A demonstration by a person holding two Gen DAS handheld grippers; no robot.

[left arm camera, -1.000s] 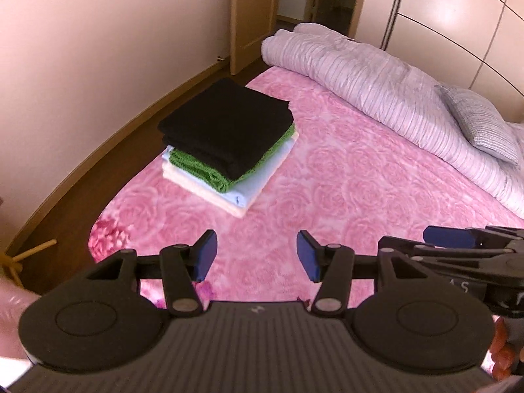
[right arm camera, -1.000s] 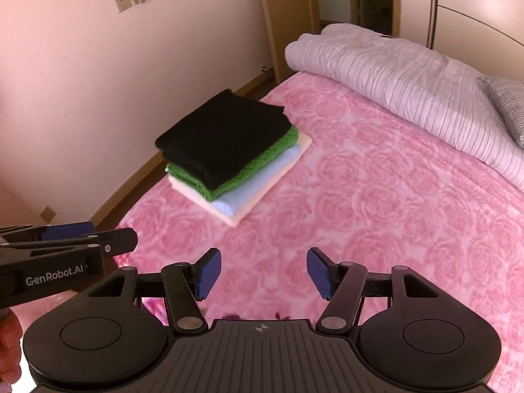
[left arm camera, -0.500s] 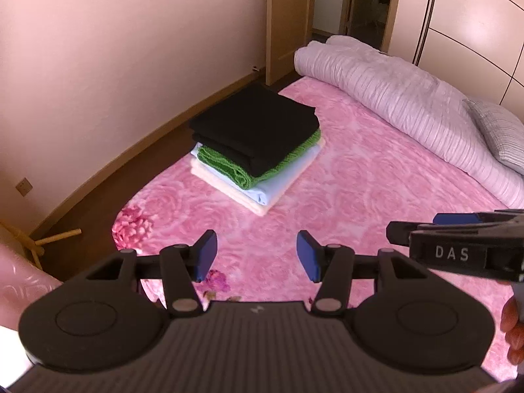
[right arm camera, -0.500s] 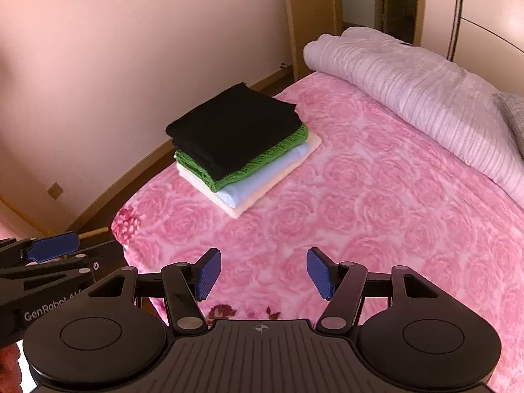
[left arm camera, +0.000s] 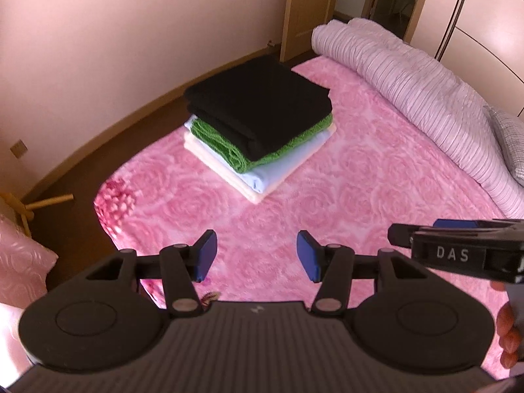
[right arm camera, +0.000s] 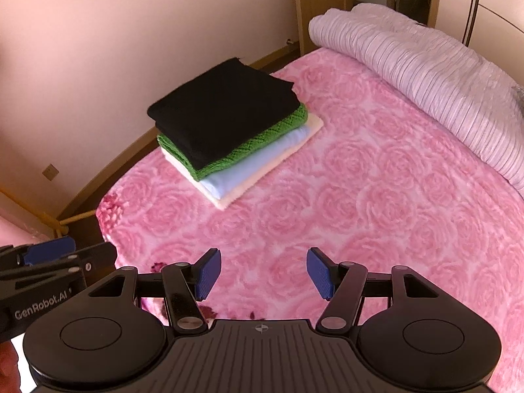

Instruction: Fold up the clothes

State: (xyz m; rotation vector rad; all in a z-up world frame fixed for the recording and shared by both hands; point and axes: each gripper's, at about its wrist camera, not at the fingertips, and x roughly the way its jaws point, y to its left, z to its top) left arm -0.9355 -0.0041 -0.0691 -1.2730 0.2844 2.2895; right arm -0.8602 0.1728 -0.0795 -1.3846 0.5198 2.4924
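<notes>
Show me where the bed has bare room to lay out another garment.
Bare blanket runs between the folded stack and the rolled duvet, and from the stack toward both open grippers: left gripper, right gripper. Crowded: the stack's corner near the bed's edge, and the duvet side.

A home bedroom. A bed under a pink rose-patterned blanket fills the scene, with a rolled striped duvet at the far right. Pink walls, a wooden door and wardrobe panels stand beyond.
</notes>
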